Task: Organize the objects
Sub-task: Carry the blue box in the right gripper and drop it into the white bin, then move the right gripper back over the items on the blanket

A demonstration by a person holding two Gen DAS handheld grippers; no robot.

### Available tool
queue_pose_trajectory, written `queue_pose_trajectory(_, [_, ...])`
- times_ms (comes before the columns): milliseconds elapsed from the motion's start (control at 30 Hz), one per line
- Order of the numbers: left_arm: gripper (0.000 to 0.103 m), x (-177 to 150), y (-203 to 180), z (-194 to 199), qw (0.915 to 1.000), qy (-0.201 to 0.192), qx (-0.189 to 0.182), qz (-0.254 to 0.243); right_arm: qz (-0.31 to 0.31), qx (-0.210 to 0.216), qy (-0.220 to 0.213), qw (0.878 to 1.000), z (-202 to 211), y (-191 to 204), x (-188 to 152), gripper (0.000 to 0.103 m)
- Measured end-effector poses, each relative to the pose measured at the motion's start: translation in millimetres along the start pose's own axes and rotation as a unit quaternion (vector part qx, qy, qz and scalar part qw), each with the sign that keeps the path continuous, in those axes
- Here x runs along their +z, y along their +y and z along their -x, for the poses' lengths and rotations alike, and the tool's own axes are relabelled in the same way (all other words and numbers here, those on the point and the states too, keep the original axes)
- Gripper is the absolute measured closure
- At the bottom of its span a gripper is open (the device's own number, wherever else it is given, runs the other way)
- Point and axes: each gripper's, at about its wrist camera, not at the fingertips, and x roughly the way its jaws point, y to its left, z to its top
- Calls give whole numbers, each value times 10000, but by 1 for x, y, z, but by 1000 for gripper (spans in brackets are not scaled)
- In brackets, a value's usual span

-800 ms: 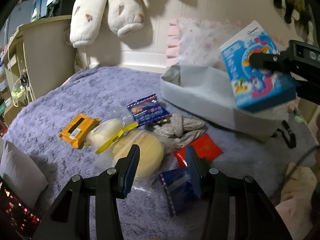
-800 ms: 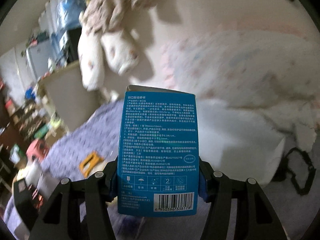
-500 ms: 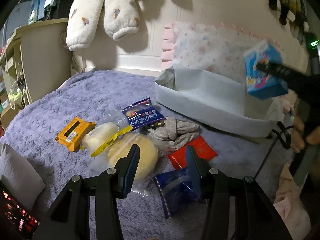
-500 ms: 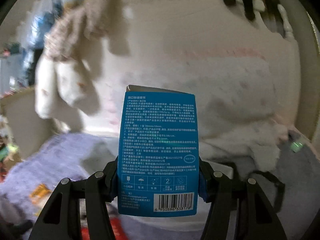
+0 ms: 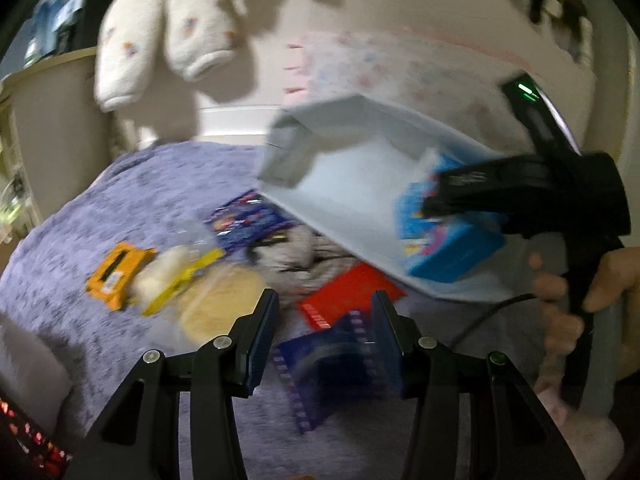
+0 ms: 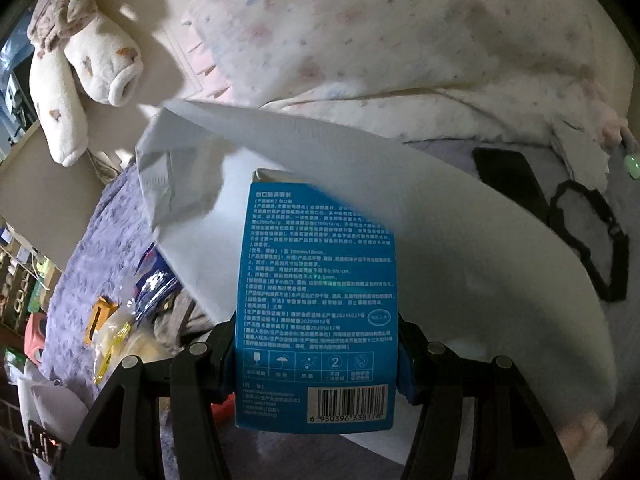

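1. Right wrist view shows our right gripper (image 6: 316, 344) clamped on a blue box (image 6: 318, 300), one finger on each narrow side, barcode end toward the camera.
2. We hold this box over the open grey fabric bin (image 6: 460, 248), tilted downward, its far end already past the near wall.
3. From the left wrist view, the box (image 5: 444, 240) seems low inside the bin (image 5: 344, 184), but blur hides whether it touches the bottom.
4. Our left gripper (image 5: 324, 332) hangs with fingers apart and holds nothing; a dark blue packet (image 5: 336, 364) lies on the purple blanket (image 5: 132, 208) just below them.
5. We judge the step as putting the box into the bin; next we need to lower it a little and spread the fingers.
6. The orange pack (image 5: 116, 272), red packet (image 5: 352, 296) and yellow bags (image 5: 216, 300) are not yet sorted.
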Motion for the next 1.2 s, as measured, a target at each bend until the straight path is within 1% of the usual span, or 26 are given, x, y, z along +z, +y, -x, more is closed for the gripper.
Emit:
queue_pose_trajectory(100, [56,2,-27,-5,9987,22,-197,-465,-39,-98,-158,9998,6,8,-5,45])
queue_pose_trajectory(167, [56,5,-41,-8,9973,11,-206,-711,-131,-166,-376,9991,14,4,-8,45])
queue_pose_trajectory(200, [56,6,-47,-10,9965,4,-220,-805,-213,-209,-435,9986,15,2,-7,45])
queue_pose_trajectory(233, [60,7,-51,-10,9960,-11,-229,-866,-362,-256,-497,9978,15,-2,-6,44])
queue_pose_trajectory(267, [60,7,-52,-9,9956,-22,-210,-913,-574,-288,-554,9964,17,-9,-6,44])
queue_pose_trajectory(333, [60,6,-50,-6,9960,-61,-249,-852,-1086,-338,-785,9904,25,-26,-4,44])
queue_pose_trajectory(400, [60,8,-45,-4,9971,-93,-219,-721,-1526,-248,-1117,9816,38,-42,-4,43])
queue_pose_trajectory(467, [60,9,-41,-4,9979,-110,-193,-607,-1784,-309,-1511,9718,51,-51,-8,42])
queue_pose_trajectory(533, [60,9,-38,-2,9983,-138,-172,-537,-1832,-353,-1822,9654,62,-54,-12,42])
queue_pose_trajectory(567, [60,10,-37,-1,9985,-152,-163,-508,-1805,-359,-1942,9635,67,-53,-14,42])
queue_pose_trajectory(633, [60,11,-35,0,9987,-164,-144,-460,-1721,-348,-2009,9637,69,-51,-14,41])
queue_pose_trajectory(733, [60,12,-30,0,9992,-133,-94,-362,-1548,-303,-1989,9672,68,-48,-16,41])
queue_pose_trajectory(800, [60,11,-23,-2,9997,-89,-43,-201,-1374,-274,-1953,9707,66,-46,-14,41])
queue_pose_trajectory(933, [60,9,0,-6,9994,41,58,327,-1017,-231,-1920,9758,67,-29,-17,41])
queue_pose_trajectory(967, [60,8,9,-7,9985,78,143,515,-891,-232,-1916,9771,67,-24,-18,41])
queue_pose_trajectory(1033, [60,6,20,-6,9967,118,303,740,-647,-167,-1900,9795,66,-16,-19,41])
queue_pose_trajectory(1133, [60,4,37,-5,9924,209,508,1103,-207,115,-1862,9822,68,2,-23,41])
queue_pose_trajectory(1200, [60,2,48,-4,9885,301,594,1360,107,324,-1749,9840,67,14,-26,41])
